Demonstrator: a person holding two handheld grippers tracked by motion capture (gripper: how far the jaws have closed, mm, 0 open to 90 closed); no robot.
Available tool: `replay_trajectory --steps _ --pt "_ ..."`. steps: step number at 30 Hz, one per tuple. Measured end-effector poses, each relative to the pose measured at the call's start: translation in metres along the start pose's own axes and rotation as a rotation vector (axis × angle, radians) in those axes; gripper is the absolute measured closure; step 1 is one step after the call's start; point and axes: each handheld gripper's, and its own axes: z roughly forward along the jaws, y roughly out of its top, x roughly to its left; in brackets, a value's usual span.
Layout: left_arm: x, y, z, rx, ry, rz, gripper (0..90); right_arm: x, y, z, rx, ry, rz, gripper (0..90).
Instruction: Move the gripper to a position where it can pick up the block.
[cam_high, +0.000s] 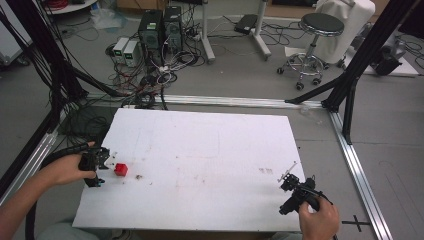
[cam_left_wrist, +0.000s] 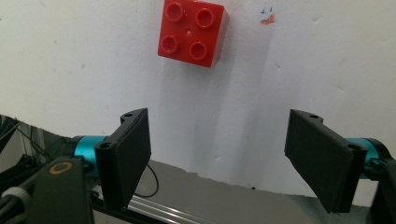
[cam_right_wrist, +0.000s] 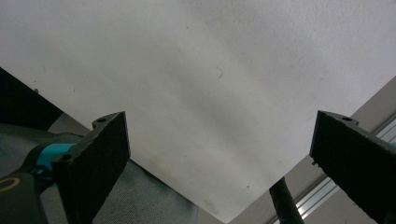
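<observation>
- Table (cam_high: 200, 150): white foam-like board, bare apart from one brick and a few small marks. I read its surface as soft and scuffed; a jaw tip driven down too steeply could dig in or catch on it.
- Left gripper (cam_high: 98, 166): I hold it at the board's left edge, jaws spread wide with nothing between them. In the left gripper view the jaws flank bare board, with the brick ahead of them and slightly left of the centre line. Risk: if I advance without correcting, the left jaw may clip the brick and push it away instead of straddling it.
- Right gripper (cam_high: 291, 186): near the board's right front corner, jaws apart and empty, well apart from the brick. Its cable trails off the edge; I judge snagging possible on a long reach.
- Red brick (cam_left_wrist: 193, 31): four studs up, flat on the board, turned slightly askew to the jaws. Closing on it skewed could twist it or squeeze it out.
</observation>
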Motion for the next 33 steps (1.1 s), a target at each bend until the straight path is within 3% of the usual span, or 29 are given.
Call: replay_trajectory --steps 5,6,12,19,22,33 --pt "0.004 0.002 0.001 0.009 -0.014 0.029 23.0 0.000 0.000 0.000 0.002 0.000 -0.001 4.1" --pt "0.006 0.004 0.000 0.017 -0.020 0.054 22.9 0.000 0.000 0.000 0.002 0.000 0.000 4.1" --pt "0.011 0.008 0.001 0.020 -0.028 0.103 22.9 0.000 0.001 0.001 0.006 -0.001 -0.001 4.1" --pt "0.015 0.014 0.003 0.016 -0.041 0.134 22.9 0.000 0.001 0.001 0.008 0.000 -0.004 4.2" --pt "0.019 0.018 0.003 0.015 -0.038 0.174 22.9 0.000 0.001 0.001 0.006 0.000 -0.003 4.2" --pt "0.023 0.029 0.012 0.021 -0.063 0.193 22.7 0.000 0.002 0.002 0.012 0.001 -0.012 4.2"
